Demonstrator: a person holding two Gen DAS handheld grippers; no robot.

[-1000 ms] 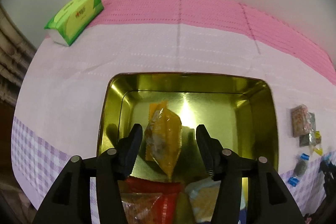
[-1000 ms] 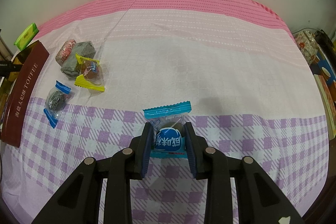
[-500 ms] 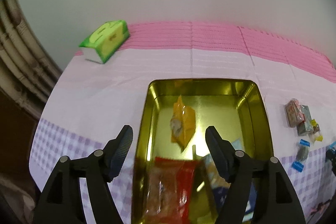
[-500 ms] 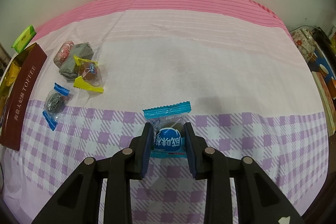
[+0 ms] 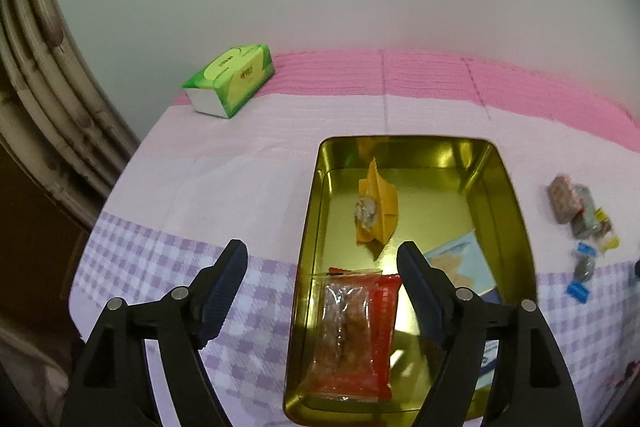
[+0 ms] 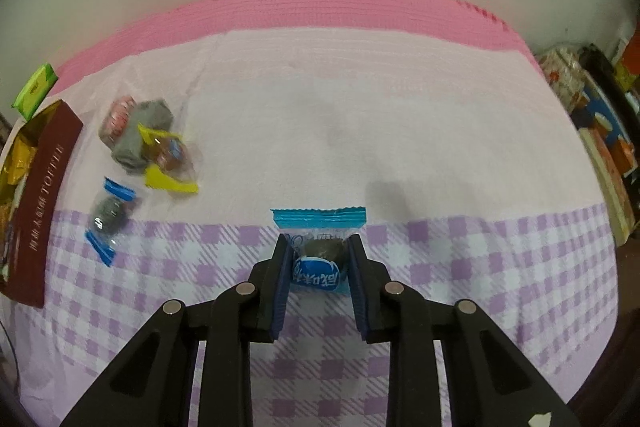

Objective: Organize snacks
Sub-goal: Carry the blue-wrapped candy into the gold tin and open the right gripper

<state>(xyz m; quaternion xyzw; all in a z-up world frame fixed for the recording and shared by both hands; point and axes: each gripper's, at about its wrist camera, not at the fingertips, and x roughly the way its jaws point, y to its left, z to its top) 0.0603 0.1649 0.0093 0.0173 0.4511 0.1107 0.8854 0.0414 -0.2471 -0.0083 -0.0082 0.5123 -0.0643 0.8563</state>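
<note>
The right hand-held gripper (image 6: 318, 269) pinches a blue-wrapped candy (image 6: 320, 259) on the checked table (image 6: 480, 267). The left hand-held gripper (image 5: 322, 281), jaws opening and empty, hangs above the gold tin (image 5: 502, 195) (its near end cut off), where an orange packet (image 5: 378, 209) lies.

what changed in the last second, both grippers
The left gripper let go of the orange snack packet, now lying in the gold tin, and pulled back, its jaws opening with nothing between them. The right gripper stayed shut on the blue-wrapped candy.
</note>
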